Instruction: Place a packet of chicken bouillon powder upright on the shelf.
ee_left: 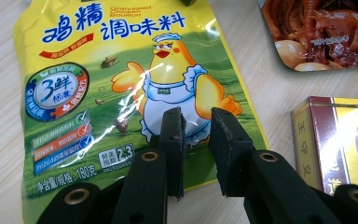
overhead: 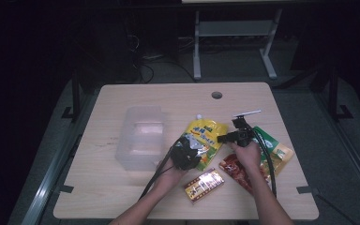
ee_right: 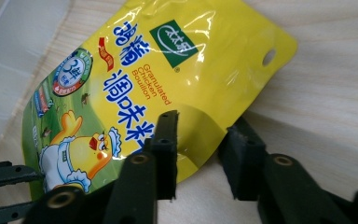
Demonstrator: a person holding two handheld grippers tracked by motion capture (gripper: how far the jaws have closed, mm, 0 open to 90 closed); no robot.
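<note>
A: What is sitting on the big wooden table [overhead: 122,197]?

B: The biggest thing is a clear plastic box [overhead: 140,137]. It is sitting just to the left of the yellow chicken pouch [overhead: 205,140], and I cannot see anything lying inside it.

A: And where is the yellow chicken pouch lying?

B: It is lying flat in the middle of the table. A cartoon chicken is smiling on its front [ee_left: 177,79].

A: What is lying to the right of the pouch?

B: A green and orange bag [overhead: 276,152] is lying there, and a red bag with a picture of brown food [overhead: 234,169] is lying nearer to the person. A small red and gold box [overhead: 204,184] is sitting below the pouch.

A: What are the two hands doing?

B: The left gripper [ee_left: 196,123] is clenching the bottom edge of the pouch. Its black jaws are sitting close together with the edge between them.

A: And the other one?

B: The right gripper [ee_right: 200,140] is reaching over the side edge of the pouch, near the top. One jaw is sitting above the edge and one below it, but I cannot tell if they are pinching it.
</note>
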